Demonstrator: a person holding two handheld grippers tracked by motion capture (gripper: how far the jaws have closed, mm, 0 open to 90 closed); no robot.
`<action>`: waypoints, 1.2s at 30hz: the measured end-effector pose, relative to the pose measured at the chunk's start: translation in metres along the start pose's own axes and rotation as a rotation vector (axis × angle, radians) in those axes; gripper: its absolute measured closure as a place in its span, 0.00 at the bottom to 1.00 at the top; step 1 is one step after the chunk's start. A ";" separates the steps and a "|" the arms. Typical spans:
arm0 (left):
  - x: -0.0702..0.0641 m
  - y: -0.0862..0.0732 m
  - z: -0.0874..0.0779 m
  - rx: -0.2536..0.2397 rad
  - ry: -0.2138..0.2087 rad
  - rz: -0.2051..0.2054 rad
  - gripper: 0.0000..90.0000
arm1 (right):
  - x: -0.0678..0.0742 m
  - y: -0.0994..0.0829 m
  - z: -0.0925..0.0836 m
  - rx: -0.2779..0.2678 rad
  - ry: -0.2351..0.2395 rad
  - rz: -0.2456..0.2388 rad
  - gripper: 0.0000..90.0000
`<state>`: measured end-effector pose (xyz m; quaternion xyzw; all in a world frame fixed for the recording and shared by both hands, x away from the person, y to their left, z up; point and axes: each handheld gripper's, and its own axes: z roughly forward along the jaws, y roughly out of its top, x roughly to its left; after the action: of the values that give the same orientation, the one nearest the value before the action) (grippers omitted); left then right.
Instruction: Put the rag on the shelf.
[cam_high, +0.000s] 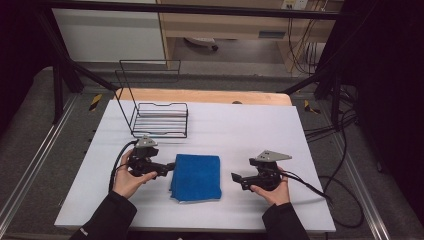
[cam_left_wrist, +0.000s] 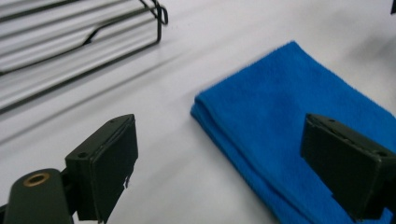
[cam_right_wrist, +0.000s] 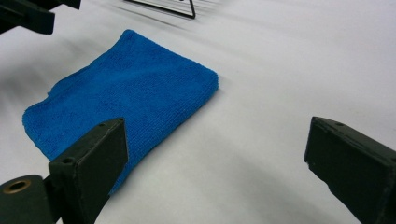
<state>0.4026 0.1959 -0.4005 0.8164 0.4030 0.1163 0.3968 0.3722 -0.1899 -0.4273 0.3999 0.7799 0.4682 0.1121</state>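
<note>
A folded blue cloth (cam_high: 196, 177) lies flat in the middle of the white table (cam_high: 250, 125). My left gripper (cam_high: 169, 167) sits at the cloth's left edge, open, its jaws wide apart with nothing between the pads. In the left gripper view (cam_left_wrist: 229, 158) the cloth (cam_left_wrist: 289, 121) lies just ahead, its near corner between the jaws and below them. My right gripper (cam_high: 235, 178) rests a short way right of the cloth, open and apart from it. In the right gripper view (cam_right_wrist: 222, 163) the cloth (cam_right_wrist: 126, 93) lies ahead to the left, beside the left jaw.
A black wire rack (cam_high: 160, 119) stands on the table behind the cloth, at the back left. A wooden board (cam_high: 200, 95) runs along the table's far edge. Cables (cam_high: 340, 185) trail off the right side. Black frame bars cross the back.
</note>
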 end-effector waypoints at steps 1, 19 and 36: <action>0.000 0.003 0.001 -0.003 0.010 0.008 0.13 | -0.001 -0.001 -0.002 -0.001 -0.001 0.006 0.06; 0.011 0.013 0.052 0.033 0.017 -0.058 0.44 | -0.003 -0.009 -0.003 0.032 -0.018 0.009 0.06; 0.005 0.004 0.071 0.102 -0.005 -0.034 0.75 | -0.004 -0.009 0.002 0.053 0.019 0.036 0.07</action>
<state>0.4440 0.1585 -0.4445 0.8290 0.4211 0.0868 0.3576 0.3708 -0.1937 -0.4365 0.4119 0.7859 0.4531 0.0855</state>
